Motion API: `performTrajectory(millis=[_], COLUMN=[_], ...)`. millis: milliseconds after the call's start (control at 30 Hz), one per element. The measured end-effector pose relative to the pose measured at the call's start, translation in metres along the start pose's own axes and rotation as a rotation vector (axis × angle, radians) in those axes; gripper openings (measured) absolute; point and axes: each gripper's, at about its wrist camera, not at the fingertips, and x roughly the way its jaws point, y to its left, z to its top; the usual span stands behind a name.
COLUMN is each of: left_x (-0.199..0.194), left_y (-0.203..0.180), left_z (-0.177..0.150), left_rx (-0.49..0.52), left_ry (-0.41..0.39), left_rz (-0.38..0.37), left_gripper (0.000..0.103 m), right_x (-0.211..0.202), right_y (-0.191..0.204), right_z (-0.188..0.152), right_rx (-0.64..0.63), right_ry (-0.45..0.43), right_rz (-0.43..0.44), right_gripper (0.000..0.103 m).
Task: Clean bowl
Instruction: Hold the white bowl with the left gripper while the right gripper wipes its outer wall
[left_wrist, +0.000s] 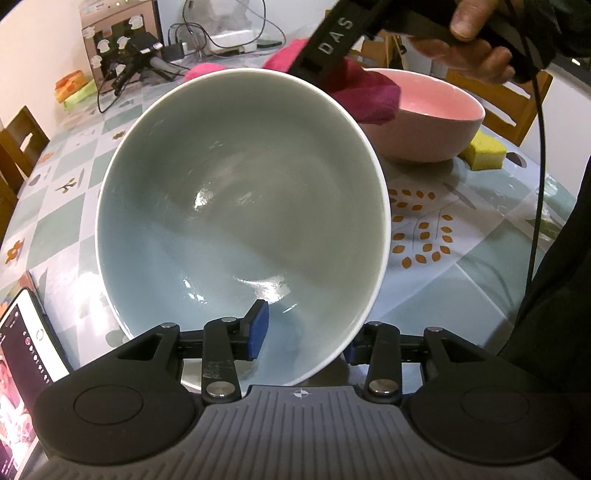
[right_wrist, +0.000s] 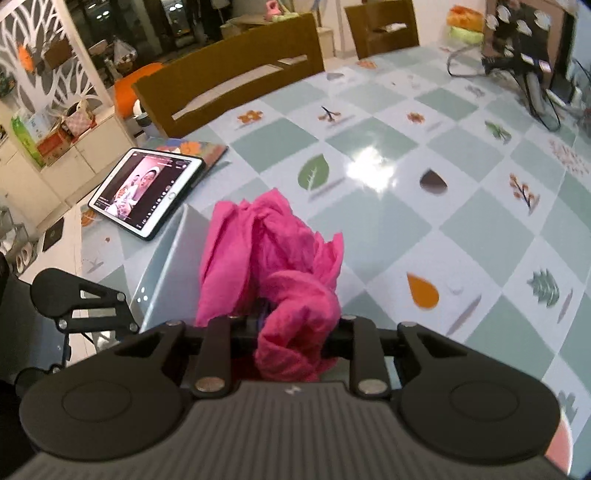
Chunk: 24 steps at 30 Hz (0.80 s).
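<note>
Left gripper (left_wrist: 303, 332) clamped on near rim of tilted grey bowl (left_wrist: 240, 206), near table (left_wrist: 461, 266) edge. Right gripper (right_wrist: 291, 332) closed on pink cloth (right_wrist: 273, 258), above table.

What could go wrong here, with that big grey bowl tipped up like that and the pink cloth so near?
The grey bowl is held tilted by its rim in the left gripper; it might slip. The pink cloth, bunched in the right gripper, could snag the pink bowl close behind.
</note>
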Motion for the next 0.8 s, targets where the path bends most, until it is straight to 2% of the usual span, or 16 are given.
performTrajectory(millis=[200,333,467,533,700,800], left_x=[0.001,0.001,0.001,0.001,0.001,0.002], left_y=[0.003,0.004,0.005,0.006,0.009,0.011], left_z=[0.002,0.002,0.003,0.002,0.002,0.002], left_rx=[0.009,0.015,0.021,0.025,0.033,0.047], left_ry=[0.004,0.006,0.006,0.008,0.011,0.012], left_rz=[-0.007,-0.012,-0.017,-0.019,-0.024,-0.031], left_gripper=[0.043,0.043,0.043,0.044,0.045,0.045], right_x=[-0.015,-0.037,-0.044,-0.033,-0.004,0.003], right_y=[0.004,0.015,0.024,0.026,0.007,0.007], right_z=[-0.006,0.005,0.012,0.009,-0.011,-0.023], right_rx=[0.051,0.053,0.036,0.031,0.156,0.166], right_ry=[-0.049,-0.127,-0.160,-0.133,-0.071,-0.037], right_rz=[-0.014,-0.011,-0.015,-0.049,-0.051,-0.064], right_gripper=[0.027,0.027,0.028,0.027,0.026,0.025])
